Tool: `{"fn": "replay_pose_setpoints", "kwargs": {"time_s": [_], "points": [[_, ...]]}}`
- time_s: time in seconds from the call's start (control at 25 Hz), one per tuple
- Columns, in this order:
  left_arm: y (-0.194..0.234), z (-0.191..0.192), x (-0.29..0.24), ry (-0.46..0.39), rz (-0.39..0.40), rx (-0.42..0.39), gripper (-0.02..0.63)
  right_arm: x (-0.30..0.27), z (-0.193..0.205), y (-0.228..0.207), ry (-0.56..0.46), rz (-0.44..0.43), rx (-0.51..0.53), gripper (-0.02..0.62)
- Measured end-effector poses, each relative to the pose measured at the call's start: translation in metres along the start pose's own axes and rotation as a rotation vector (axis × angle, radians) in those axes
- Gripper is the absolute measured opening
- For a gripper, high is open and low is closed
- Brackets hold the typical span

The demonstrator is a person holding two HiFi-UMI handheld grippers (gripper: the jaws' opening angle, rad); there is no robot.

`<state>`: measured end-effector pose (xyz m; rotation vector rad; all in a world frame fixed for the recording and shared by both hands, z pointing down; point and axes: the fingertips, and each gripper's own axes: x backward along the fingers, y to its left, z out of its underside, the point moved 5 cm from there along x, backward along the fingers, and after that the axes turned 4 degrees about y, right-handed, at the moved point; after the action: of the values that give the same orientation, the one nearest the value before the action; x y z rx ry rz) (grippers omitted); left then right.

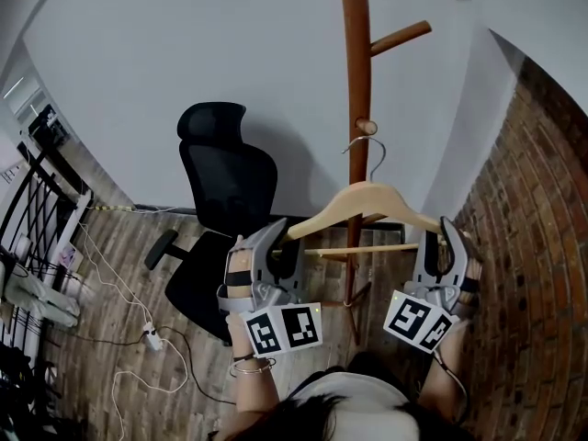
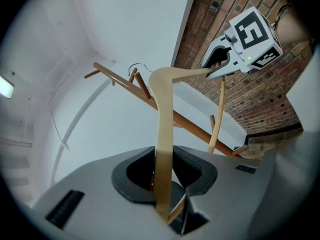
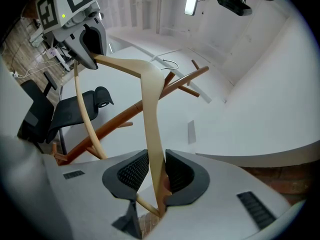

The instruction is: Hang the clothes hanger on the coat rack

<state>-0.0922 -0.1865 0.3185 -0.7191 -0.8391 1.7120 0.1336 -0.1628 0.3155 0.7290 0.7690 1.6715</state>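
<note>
Head view: gripping the wooden clothes hanger (image 1: 367, 200) at both shoulder tips, with the left gripper (image 1: 280, 239) at its 8 o'clock and the right gripper (image 1: 443, 237) at its 4 o'clock. Probably holding it level for aiming the wire hook (image 1: 372, 159) at the peg (image 1: 367, 127) of the coat rack (image 1: 356, 62), just above at 12 o'clock. Not yet hanging.

Left gripper view: pinching the pale hanger arm between partly parted jaws, pressing its sides with the pads, pointing it toward 12 o'clock.

Right gripper view: clamping the opposite arm likewise — jaws partway closed on wood. Leaving the black office chair (image 3: 75, 109) untouched at 9 o'clock.
</note>
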Motion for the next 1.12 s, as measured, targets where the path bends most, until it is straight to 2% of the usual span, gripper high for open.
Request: {"fn": "replay_pose_setpoints", "kwargs": {"time_s": [0.48,1.12], "points": [[0.015,-0.016,-0.015,0.022,-0.021,-0.001,0.104,-0.025,-0.006,-0.016,-0.036,-0.010,-0.015,0.117],[0.000,-0.002,-0.046,0.091,0.003,0.006,0.104,-0.063,0.006,0.005,-0.041,-0.065,-0.013,0.117]]}}
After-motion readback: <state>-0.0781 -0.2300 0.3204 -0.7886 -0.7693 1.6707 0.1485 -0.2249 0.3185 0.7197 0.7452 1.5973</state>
